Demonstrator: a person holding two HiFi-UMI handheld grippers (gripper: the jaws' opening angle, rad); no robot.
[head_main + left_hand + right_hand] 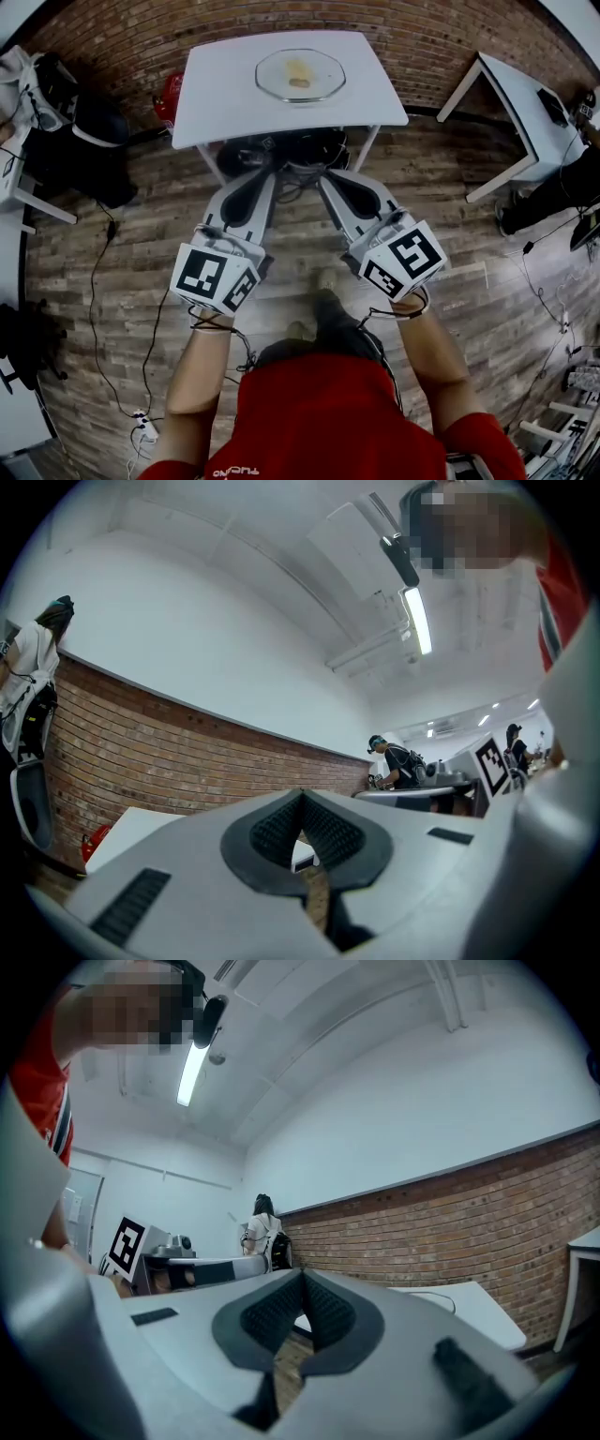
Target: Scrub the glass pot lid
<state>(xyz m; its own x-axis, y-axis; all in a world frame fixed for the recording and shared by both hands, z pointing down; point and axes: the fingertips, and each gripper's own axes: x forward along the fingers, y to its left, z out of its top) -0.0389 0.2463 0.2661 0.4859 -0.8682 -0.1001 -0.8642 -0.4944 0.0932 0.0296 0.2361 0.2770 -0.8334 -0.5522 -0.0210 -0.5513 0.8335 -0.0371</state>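
Left gripper (261,180) and right gripper (334,182): jaws pressed together, nothing held, short of the table (216,103). Sponge (298,73) rests on the lid (325,82). Open wide, pinch it squarely first.

- Head view: high up, facing steeply down, white table (225,94) ahead.
- Left gripper view: low, near the table (128,825), tilted up.
- Right gripper view: likewise (463,1300); all three share that table.
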